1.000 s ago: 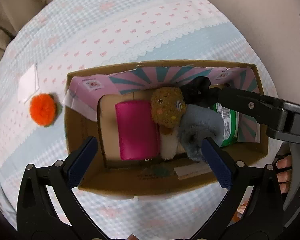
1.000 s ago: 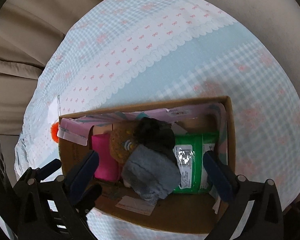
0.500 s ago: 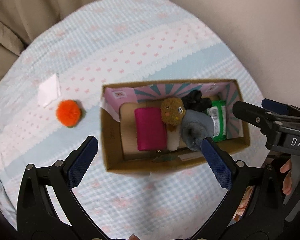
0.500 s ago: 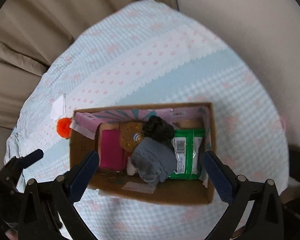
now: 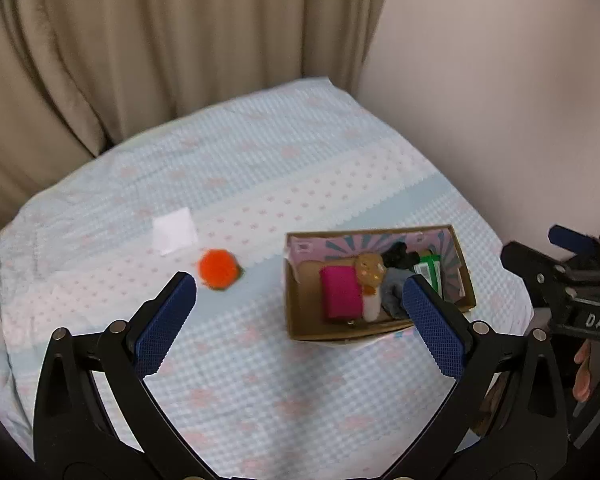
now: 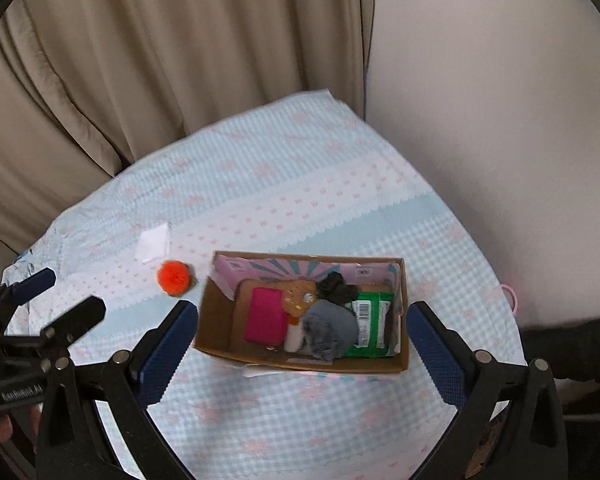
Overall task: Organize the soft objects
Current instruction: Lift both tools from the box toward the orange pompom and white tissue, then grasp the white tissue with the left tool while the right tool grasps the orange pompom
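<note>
A cardboard box (image 5: pixel 300 320) (image 6: pixel 220 304) sits on the bed. It holds a pink roll (image 5: pixel 340 294) (image 6: pixel 265 316), a brown plush (image 5: pixel 371 266) (image 6: pixel 299 294), a grey cloth (image 5: pixel 394 290) (image 6: pixel 332 330), a black soft item (image 5: pixel 398 256) (image 6: pixel 338 288) and a green packet (image 5: pixel 430 270) (image 6: pixel 374 320). An orange pompom (image 5: pixel 217 268) (image 6: pixel 174 276) lies on the cover left of the box. My left gripper (image 5: pixel 298 322) hangs open and empty above the bed, between the pompom and the box. The right gripper (image 6: pixel 302 344) is open, high above the box.
A blue and pink patterned cover (image 5: pixel 260 184) (image 6: pixel 284 184) spreads over the bed. A white paper square (image 5: pixel 175 231) (image 6: pixel 154 244) lies beyond the pompom. Beige curtains (image 5: pixel 140 40) hang at the back, a plain wall (image 6: pixel 500 100) on the right.
Both grippers have risen and pulled back from the box, so it now looks small and far. The right gripper let go of the black soft item, which lies in the box.
</note>
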